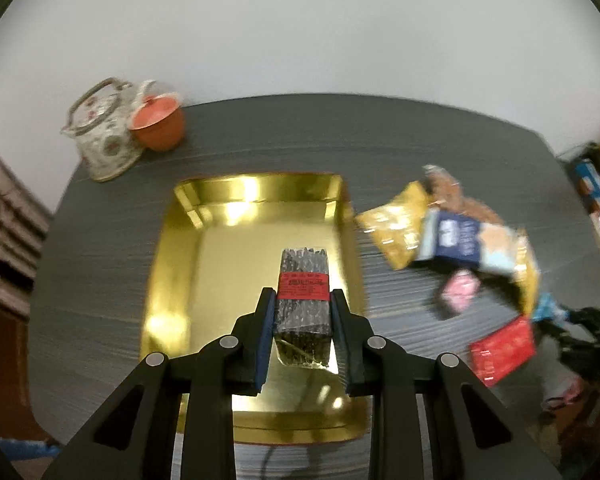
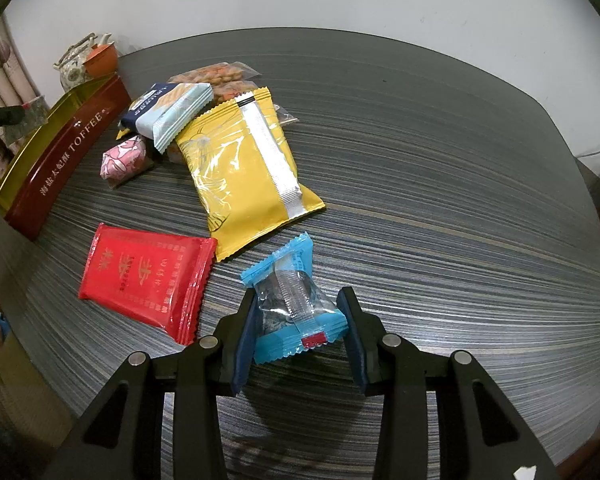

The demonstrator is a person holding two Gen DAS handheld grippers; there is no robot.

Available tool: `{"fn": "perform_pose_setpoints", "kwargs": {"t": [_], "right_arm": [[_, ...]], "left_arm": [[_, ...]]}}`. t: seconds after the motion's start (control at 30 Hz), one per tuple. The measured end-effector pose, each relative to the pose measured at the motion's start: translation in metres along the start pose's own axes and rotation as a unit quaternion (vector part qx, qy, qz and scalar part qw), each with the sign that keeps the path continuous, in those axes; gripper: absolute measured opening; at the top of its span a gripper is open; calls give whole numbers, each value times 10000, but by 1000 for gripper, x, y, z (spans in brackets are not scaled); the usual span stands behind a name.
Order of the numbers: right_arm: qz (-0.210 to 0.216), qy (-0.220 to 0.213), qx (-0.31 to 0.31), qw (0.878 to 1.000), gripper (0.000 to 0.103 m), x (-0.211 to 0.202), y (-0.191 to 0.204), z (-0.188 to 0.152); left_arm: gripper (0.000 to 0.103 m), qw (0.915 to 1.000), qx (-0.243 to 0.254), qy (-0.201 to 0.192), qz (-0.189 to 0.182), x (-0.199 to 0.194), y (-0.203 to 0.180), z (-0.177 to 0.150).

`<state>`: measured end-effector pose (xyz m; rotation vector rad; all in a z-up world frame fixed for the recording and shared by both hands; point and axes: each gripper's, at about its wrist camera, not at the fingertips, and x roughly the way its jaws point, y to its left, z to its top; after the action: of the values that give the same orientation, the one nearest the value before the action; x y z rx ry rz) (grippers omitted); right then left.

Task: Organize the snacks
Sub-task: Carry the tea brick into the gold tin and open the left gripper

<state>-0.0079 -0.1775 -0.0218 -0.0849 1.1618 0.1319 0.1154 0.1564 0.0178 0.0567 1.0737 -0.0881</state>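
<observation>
Striped table (image 2: 420,168) | left fingers (image 1: 269,312) pinch dark bar (image 1: 304,300) | right fingers (image 2: 247,320) seemingly pinch blue packet (image 2: 296,312)

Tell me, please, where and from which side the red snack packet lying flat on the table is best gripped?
The red snack packet lies flat, so I would come from above and pinch one crimped end seam, probably the near one, which faces bare table. Its flat face gives the fingers little to close on.

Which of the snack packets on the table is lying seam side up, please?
The large yellow packet: a silver seam strip runs down its upturned back, unlike the red packet lying printed face up.
</observation>
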Motion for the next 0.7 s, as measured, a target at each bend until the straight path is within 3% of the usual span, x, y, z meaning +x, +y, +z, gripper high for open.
{"fn": "perform_pose_setpoints", "kwargs": {"t": [0.33, 0.7], "right_arm": [[-74, -9, 23, 10000, 36, 1, 1, 0], [-269, 14, 256, 9993, 35, 1, 3, 0]], "left_arm": [[28, 9971, -288, 495, 493, 41, 32, -23], [28, 9966, -368, 465, 568, 46, 37, -34]]}}
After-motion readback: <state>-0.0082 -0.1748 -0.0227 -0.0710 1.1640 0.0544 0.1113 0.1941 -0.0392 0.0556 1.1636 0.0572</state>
